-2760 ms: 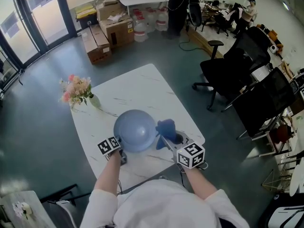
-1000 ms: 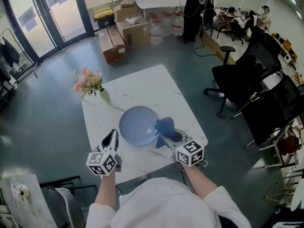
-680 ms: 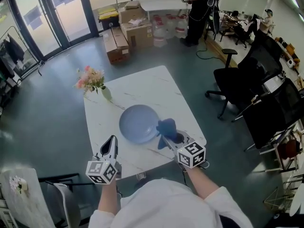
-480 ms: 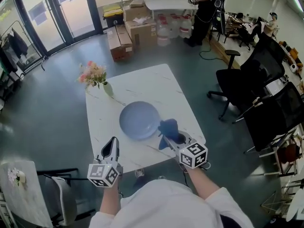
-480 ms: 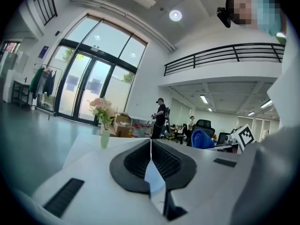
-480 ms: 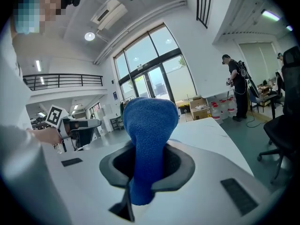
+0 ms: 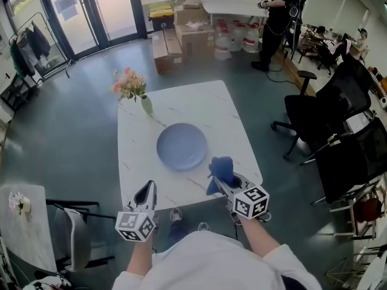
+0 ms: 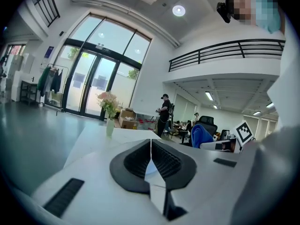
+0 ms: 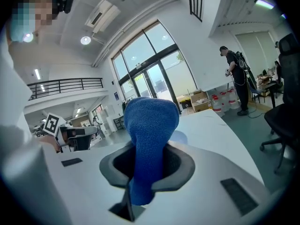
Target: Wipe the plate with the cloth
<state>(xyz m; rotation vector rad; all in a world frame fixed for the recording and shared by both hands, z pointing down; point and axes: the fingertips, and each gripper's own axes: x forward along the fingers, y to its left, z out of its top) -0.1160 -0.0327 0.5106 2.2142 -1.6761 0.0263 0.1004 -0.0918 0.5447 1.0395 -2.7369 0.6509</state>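
A round blue plate (image 7: 181,146) lies flat in the middle of the white marble table (image 7: 193,107). My right gripper (image 7: 219,180) hangs over the table's near right edge, shut on a blue cloth (image 7: 221,169) that sticks up between its jaws (image 9: 150,139). My left gripper (image 7: 145,193) is at the near left edge of the table, short of the plate, shut with nothing in it (image 8: 150,161). From the left gripper view the blue cloth (image 8: 201,136) shows at the right. The plate is apart from both grippers.
A vase of pink flowers (image 7: 134,88) stands at the table's far left corner. Cardboard boxes (image 7: 181,38) and a standing person (image 7: 279,17) are beyond the table. Black office chairs (image 7: 329,132) stand to the right. A chair (image 7: 72,237) is at the lower left.
The plate was tilted up and held by my left gripper; now it lies flat and the left gripper has let go and drawn back to the near edge. The right gripper drew back too.
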